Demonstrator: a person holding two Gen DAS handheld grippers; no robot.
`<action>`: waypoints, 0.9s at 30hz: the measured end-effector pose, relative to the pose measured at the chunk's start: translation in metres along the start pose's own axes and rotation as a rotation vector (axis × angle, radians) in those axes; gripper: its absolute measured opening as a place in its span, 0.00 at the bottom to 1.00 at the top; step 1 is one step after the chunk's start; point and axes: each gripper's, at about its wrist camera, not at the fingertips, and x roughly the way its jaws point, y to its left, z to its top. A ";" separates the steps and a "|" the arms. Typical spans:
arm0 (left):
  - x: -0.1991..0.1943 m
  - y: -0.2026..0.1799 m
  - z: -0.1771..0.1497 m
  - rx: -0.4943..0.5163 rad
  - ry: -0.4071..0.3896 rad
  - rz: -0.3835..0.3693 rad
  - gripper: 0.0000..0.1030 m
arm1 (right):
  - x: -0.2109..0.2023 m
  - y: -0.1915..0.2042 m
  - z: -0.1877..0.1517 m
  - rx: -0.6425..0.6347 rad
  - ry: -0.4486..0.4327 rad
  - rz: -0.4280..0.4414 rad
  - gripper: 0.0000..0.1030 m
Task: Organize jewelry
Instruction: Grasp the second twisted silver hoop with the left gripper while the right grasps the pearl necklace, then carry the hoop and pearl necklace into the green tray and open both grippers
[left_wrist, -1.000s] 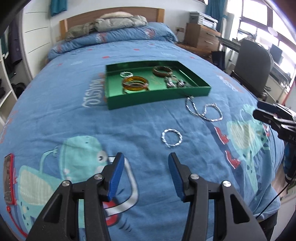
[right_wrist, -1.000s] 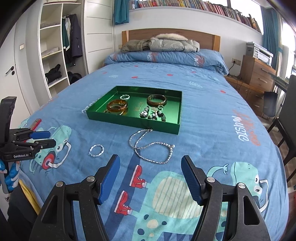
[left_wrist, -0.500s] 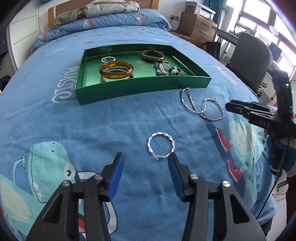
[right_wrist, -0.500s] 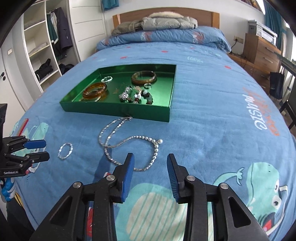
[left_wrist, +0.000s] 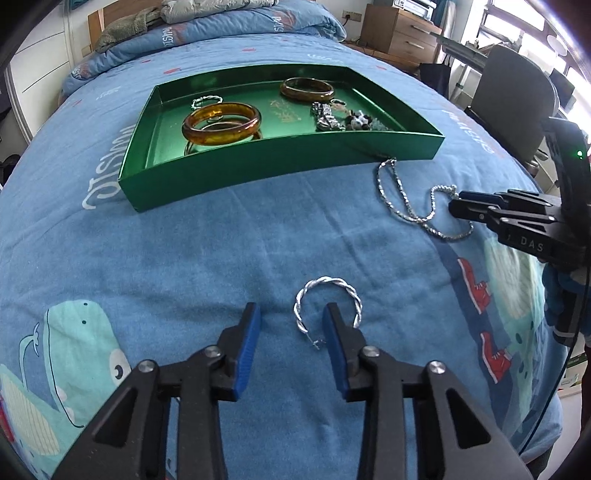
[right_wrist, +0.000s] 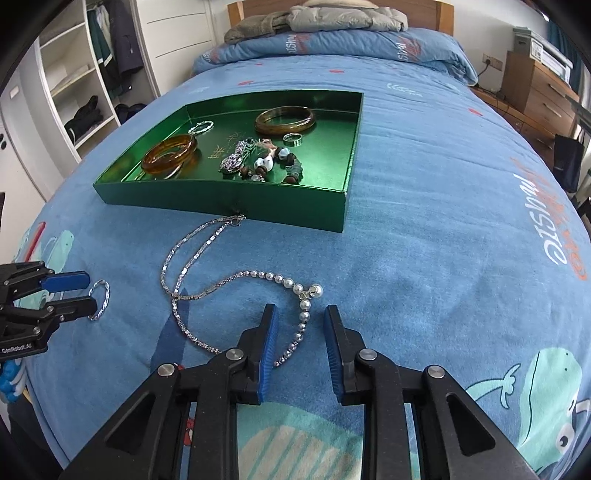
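A green tray (left_wrist: 236, 166) (right_wrist: 229, 201) lies on the blue bedspread and holds two amber bangles (left_wrist: 221, 122), a twisted silver bracelet, a ring and beaded pieces. A twisted silver bangle (left_wrist: 327, 301) (right_wrist: 100, 293) lies on the bedspread; my left gripper (left_wrist: 291, 314) (right_wrist: 77, 291) is open with its fingertips on either side of the bangle's near-left edge. A silver necklace with pearl beads (right_wrist: 236, 280) (left_wrist: 413, 206) lies in front of the tray. My right gripper (right_wrist: 301, 314) (left_wrist: 458, 210) is open, its fingers straddling the pearl end of the necklace.
A folded duvet and grey jacket (right_wrist: 325, 18) lie at the bed's head. An open wardrobe (right_wrist: 85, 74) stands to the left, a wooden drawer unit (right_wrist: 539, 85) and an office chair (left_wrist: 513, 96) to the right.
Both grippers moved forward and down toward the bedspread. The left one reached the twisted bangle and the right one narrowed and reached the necklace's pearl end.
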 end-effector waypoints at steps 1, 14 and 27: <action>0.002 -0.001 0.000 0.003 0.007 0.008 0.29 | 0.001 0.001 0.001 -0.007 0.004 0.002 0.25; 0.022 -0.025 0.013 0.062 0.078 0.116 0.04 | 0.015 0.007 0.011 -0.084 0.067 0.015 0.19; -0.007 -0.027 0.008 0.005 -0.010 0.135 0.04 | -0.007 0.024 0.005 -0.048 -0.007 -0.042 0.05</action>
